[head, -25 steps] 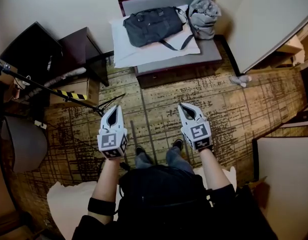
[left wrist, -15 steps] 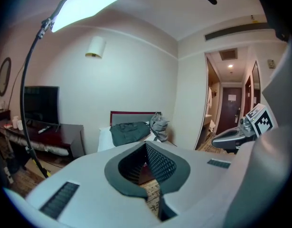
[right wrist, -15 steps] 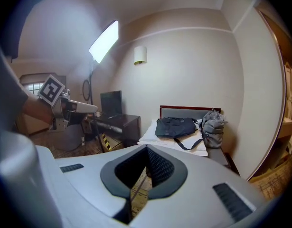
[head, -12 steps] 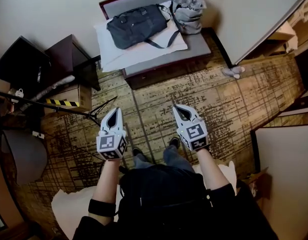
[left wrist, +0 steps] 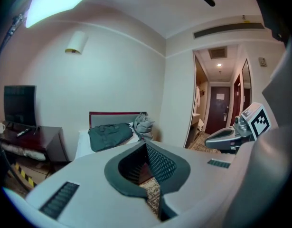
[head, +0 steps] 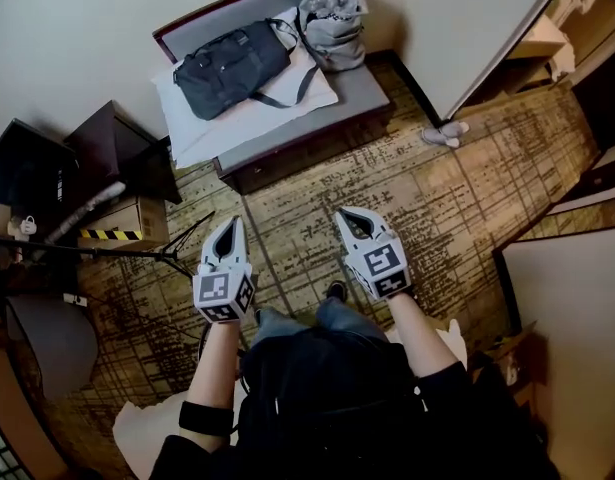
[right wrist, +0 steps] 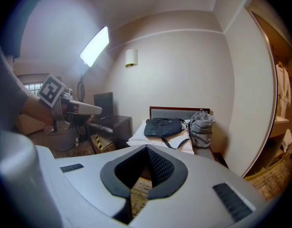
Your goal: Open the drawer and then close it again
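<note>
A low bench (head: 367, 93) with a grey top and a dark wooden drawer front (head: 297, 158) stands against the far wall, some way ahead of both grippers. My left gripper (head: 227, 226) is held over the patterned carpet, shut and empty. My right gripper (head: 344, 215) hangs level with it, also shut with nothing in it. In the left gripper view the closed jaw tips (left wrist: 146, 144) point at the bench (left wrist: 100, 114). The right gripper view shows its closed tips (right wrist: 146, 149) below the bench (right wrist: 176, 110).
A dark duffel bag (head: 227, 63), a grey backpack (head: 332, 18) and a white pillow (head: 202, 128) lie on the bench. A dark desk (head: 107, 153), a taped cardboard box (head: 122, 223) and a tripod leg (head: 97, 251) stand at left. A white panel (head: 477, 28) rises at right.
The bench has slid left and up in the head view as the person steps across the carpet. Both grippers travel along together, still shut and empty.
</note>
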